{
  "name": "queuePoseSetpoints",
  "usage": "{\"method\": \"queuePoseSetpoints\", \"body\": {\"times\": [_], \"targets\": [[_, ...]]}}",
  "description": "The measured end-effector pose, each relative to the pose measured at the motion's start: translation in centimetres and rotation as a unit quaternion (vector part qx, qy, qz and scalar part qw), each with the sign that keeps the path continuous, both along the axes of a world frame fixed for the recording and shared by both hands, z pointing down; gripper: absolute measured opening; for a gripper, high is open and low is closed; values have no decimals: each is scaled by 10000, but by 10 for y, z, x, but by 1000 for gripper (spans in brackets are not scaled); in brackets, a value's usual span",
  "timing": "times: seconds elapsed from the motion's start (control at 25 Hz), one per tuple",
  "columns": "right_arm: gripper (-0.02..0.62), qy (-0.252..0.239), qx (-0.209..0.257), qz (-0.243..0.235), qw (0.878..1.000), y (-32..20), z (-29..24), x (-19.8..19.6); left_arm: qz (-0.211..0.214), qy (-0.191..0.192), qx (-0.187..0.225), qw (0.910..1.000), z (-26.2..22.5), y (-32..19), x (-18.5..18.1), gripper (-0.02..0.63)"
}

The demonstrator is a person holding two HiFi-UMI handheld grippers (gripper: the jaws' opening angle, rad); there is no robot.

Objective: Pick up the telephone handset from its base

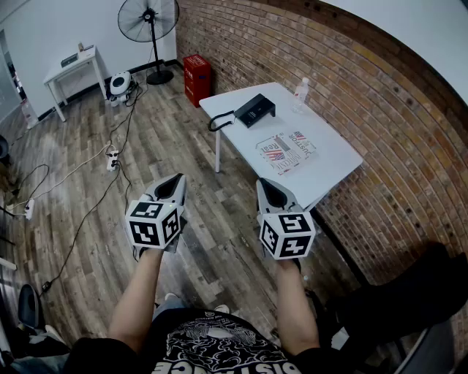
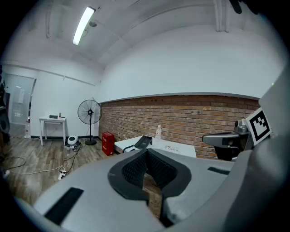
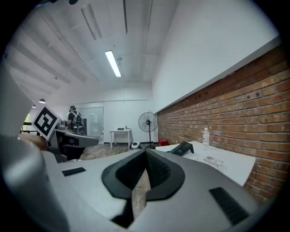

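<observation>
The black telephone (image 1: 254,109), handset lying on its base, sits at the far end of a white table (image 1: 329,164) with its coiled cord (image 1: 219,121) hanging off the edge. It also shows small in the left gripper view as the telephone (image 2: 144,141) and in the right gripper view as the telephone (image 3: 183,148). My left gripper (image 1: 176,181) and right gripper (image 1: 264,184) hover side by side over the wooden floor, well short of the table. Both are shut with nothing held; the left gripper (image 2: 146,152) and right gripper (image 3: 146,152) have tips that meet.
A water bottle (image 1: 300,95) and a printed sheet (image 1: 287,150) lie on the table beside the brick wall. A standing fan (image 1: 149,22), red box (image 1: 197,79), small white table (image 1: 73,66) and floor cables (image 1: 110,157) are further off. A black chair (image 1: 409,299) stands at my right.
</observation>
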State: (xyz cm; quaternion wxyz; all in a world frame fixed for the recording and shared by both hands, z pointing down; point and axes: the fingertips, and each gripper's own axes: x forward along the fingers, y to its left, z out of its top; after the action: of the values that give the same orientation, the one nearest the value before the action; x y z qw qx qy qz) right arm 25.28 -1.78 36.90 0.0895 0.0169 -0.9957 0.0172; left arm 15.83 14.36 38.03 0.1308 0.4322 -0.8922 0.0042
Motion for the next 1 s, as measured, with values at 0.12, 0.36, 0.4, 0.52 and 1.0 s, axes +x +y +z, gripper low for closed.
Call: {"method": "queuePoseSetpoints", "body": {"times": [0.12,0.36,0.4,0.52,1.0], "targets": [[0,10,4,24,10000,-4,4,5,35,33,-8,10000,3,-8,3,8],[0,68,-26,13,10000,-7,12,8,81,62,-25,9999,4,-17,4,8],[-1,67,-28,4,10000,-7,12,6,103,54,-32,9999,4,-19,3,8],[0,61,-38,-27,10000,-8,11,-3,159,46,-78,9998,5,-24,-5,8],[0,268,3,80,9996,-21,28,-93,613,250,-47,9978,26,-57,-94,9]]}}
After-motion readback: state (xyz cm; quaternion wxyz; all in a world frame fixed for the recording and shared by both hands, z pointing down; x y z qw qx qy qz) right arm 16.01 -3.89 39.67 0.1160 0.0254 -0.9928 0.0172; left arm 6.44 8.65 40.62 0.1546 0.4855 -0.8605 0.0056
